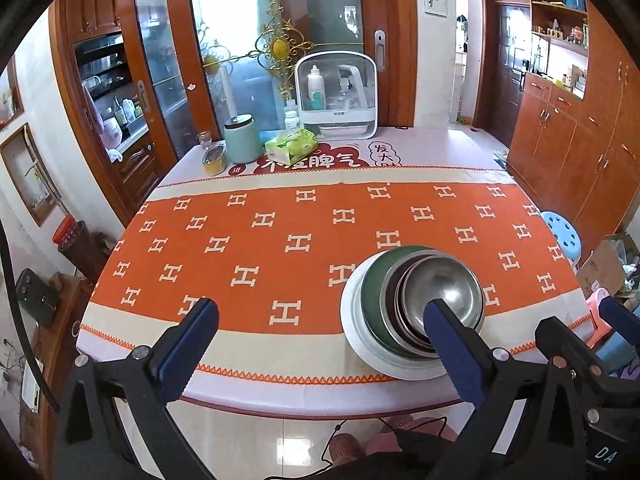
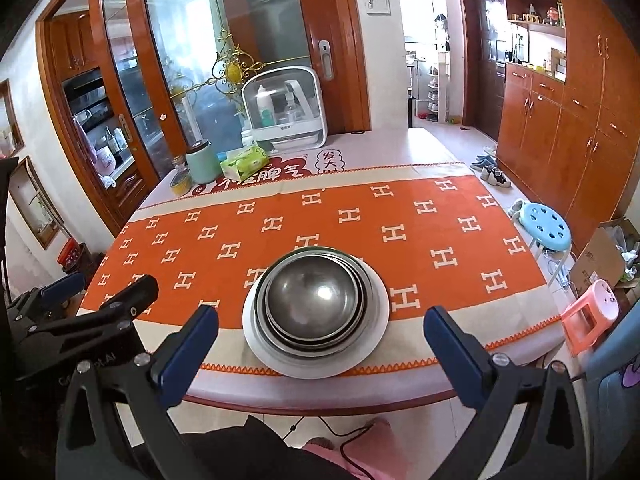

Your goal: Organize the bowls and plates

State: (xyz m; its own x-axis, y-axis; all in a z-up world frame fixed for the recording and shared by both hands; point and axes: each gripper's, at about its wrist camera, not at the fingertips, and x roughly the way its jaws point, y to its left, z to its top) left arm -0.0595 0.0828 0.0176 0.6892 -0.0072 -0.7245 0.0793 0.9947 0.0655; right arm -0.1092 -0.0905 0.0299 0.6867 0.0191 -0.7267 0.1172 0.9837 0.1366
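the stack of dishes sits near the front edge of the bench, on the orange cloth with its pale h pattern. at the bottom is a white plate; on it is a green dish, then nested steel bowls, the smallest uppermost and open side up. a cream band with an orange zigzag trim runs under the front of the plate.

farther back, where the cloth ends, a printed mat with red characters shows. there stand a mint green canister, a green tissue pack, a small yellow tin and a white storage case with bottles inside. behind the bench are glass sliding doors in wooden frames with a gilt ornament. wooden cabinets line the right wall; a blue stool and a pink stool stand on the tiled floor beside the bench, and shoes lie farther back.

the left tongs stand spread wide with nothing between the blue pads; in the left view the right-hand pad overlaps the stack's near rim, though whether it touches cannot be told. the right tongs are also spread wide and empty, short of the stack, with the plate framed between their pads.
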